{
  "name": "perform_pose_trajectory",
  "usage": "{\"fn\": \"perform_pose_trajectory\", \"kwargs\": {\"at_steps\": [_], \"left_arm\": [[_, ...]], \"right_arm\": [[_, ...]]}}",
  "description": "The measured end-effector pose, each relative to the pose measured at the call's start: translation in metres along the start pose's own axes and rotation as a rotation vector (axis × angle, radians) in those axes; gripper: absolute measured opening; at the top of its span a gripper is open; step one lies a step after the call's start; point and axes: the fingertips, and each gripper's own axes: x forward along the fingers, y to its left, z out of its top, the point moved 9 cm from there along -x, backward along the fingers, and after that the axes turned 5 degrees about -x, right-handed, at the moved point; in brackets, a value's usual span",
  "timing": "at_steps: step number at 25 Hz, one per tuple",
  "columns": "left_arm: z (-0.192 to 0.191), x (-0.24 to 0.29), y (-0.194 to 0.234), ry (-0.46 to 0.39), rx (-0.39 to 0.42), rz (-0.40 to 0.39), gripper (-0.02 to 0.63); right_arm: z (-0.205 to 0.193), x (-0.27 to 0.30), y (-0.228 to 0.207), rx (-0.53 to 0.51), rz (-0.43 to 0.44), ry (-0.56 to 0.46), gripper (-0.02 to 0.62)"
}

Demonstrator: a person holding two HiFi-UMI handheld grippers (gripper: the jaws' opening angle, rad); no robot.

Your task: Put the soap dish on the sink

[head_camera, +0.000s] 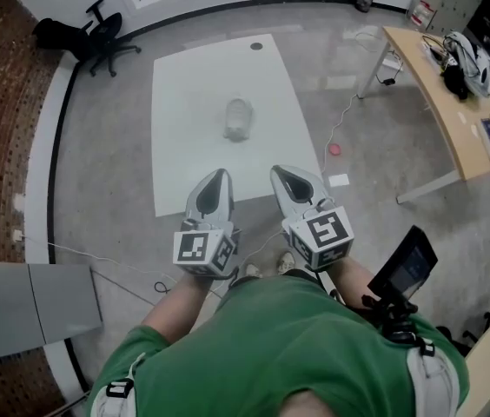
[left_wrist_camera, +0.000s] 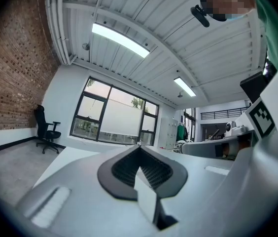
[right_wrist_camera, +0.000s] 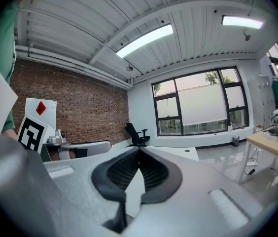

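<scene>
A pale, see-through soap dish (head_camera: 238,118) lies near the middle of a white table (head_camera: 184,129) ahead of me. Both grippers are held side by side close to the person's body, short of the table's near edge and well apart from the dish. The left gripper (head_camera: 220,175) has its jaws together with nothing between them, as its own view of the left gripper (left_wrist_camera: 139,147) confirms. The right gripper (head_camera: 281,171) is likewise shut and empty, as seen on the right gripper (right_wrist_camera: 139,150) in its own view. Both gripper views look level across the room, and the dish does not show in them. No sink is in view.
A black office chair (head_camera: 97,35) stands at the far left by the brick wall. A wooden desk (head_camera: 453,111) with bags and cables runs along the right. A grey cabinet (head_camera: 28,307) is at the near left. White cables (head_camera: 349,102) lie on the floor beside the table.
</scene>
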Motion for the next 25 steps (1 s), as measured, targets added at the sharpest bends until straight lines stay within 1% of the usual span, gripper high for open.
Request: {"fn": "perform_pose_trajectory", "kwargs": {"at_steps": [5, 10, 25], "left_arm": [[0.002, 0.001, -0.008, 0.002, 0.005, -0.007, 0.006], [-0.002, 0.003, -0.012, 0.006, 0.005, -0.012, 0.006], [-0.004, 0.008, -0.018, 0.019, 0.012, -0.016, 0.006]], "right_arm": [[0.000, -0.009, -0.005, 0.006, -0.015, -0.019, 0.003], [-0.005, -0.013, -0.007, 0.015, -0.030, -0.016, 0.003], [-0.002, -0.011, -0.011, -0.018, -0.009, -0.044, 0.003]]}}
